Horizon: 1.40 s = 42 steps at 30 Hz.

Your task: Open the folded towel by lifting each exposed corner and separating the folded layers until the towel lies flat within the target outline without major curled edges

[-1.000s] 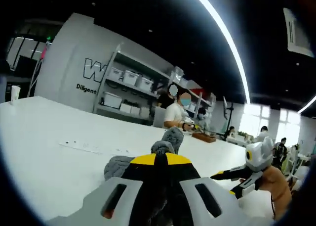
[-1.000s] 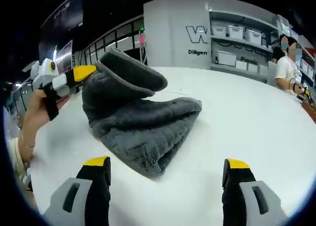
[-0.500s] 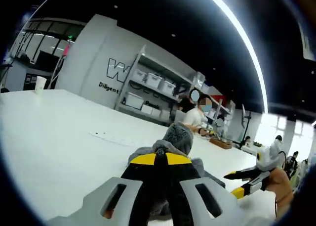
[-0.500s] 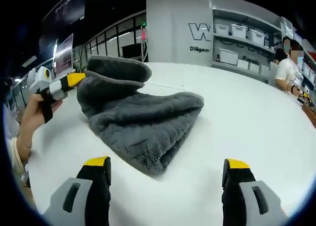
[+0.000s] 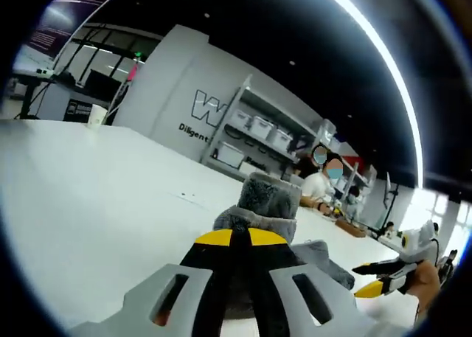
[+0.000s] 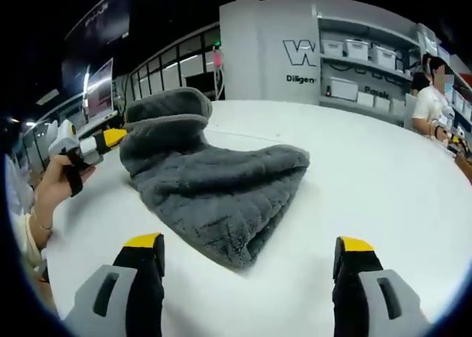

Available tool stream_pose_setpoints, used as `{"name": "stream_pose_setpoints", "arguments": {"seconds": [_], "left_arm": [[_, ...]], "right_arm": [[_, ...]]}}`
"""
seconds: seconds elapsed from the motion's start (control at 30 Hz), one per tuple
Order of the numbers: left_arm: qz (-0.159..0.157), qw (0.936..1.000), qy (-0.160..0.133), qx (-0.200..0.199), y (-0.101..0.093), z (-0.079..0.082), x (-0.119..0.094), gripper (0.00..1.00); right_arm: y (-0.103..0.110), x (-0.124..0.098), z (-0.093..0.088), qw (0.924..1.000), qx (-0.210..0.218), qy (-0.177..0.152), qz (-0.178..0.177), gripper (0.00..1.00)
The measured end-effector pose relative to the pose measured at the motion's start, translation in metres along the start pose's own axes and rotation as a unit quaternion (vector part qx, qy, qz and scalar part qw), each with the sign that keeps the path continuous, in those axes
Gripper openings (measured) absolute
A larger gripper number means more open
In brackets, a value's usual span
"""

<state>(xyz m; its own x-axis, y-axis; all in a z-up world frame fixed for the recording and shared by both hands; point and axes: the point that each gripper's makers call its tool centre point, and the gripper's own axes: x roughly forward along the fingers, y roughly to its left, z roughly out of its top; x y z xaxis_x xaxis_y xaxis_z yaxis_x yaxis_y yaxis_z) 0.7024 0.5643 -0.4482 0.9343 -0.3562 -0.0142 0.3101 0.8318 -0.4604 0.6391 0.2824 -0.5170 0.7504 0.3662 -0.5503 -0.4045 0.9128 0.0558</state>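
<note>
Lifted towel (image 6: 210, 186) corner lower now, pinch hidden between closed left claw (image 5: 233, 237); right claw (image 6: 247, 252) open.

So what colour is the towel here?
Dark grey, plush towel; clearest in the right gripper view.

One grey towel (image 6: 214, 186) is lying on one white table (image 6: 369, 182). Two grippers are showing, left gripper (image 6: 110, 138) and right gripper (image 6: 247, 267). One paper cup (image 5: 96, 116) is standing at the table's far edge.
</note>
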Motion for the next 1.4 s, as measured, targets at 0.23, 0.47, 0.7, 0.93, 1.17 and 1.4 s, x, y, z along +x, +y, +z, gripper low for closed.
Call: {"name": "stream_pose_setpoints", "arguments": {"seconds": [0.23,0.47,0.7,0.93,1.17,1.4], "left_arm": [[0.034,0.9994,0.003,0.006,0.02,-0.003,-0.007,0.04],[0.058,0.9982,0.01,-0.008,0.035,-0.006,-0.011,0.04],[0.069,0.9974,0.021,-0.006,0.041,-0.011,-0.014,0.04],[0.078,0.9965,0.03,-0.003,0.046,-0.014,-0.015,0.05],[0.065,0.9969,0.039,0.023,0.035,-0.011,-0.013,0.17],[0.056,0.9958,0.046,0.055,0.023,-0.008,-0.011,0.4]], "right_arm": [[0.005,0.0,0.001,0.9999,-0.004,0.001,0.01,0.94],[0.005,0.001,0.0,0.9999,0.004,-0.002,0.009,0.95],[0.006,0.002,-0.001,0.9999,0.001,0.004,0.009,0.95],[0.007,0.002,-0.002,0.9999,-0.001,0.008,0.007,0.96],[0.01,0.003,-0.002,0.9999,-0.008,0.01,0.011,0.96],[0.012,0.003,-0.002,0.9998,-0.007,0.009,0.016,0.96]]}}
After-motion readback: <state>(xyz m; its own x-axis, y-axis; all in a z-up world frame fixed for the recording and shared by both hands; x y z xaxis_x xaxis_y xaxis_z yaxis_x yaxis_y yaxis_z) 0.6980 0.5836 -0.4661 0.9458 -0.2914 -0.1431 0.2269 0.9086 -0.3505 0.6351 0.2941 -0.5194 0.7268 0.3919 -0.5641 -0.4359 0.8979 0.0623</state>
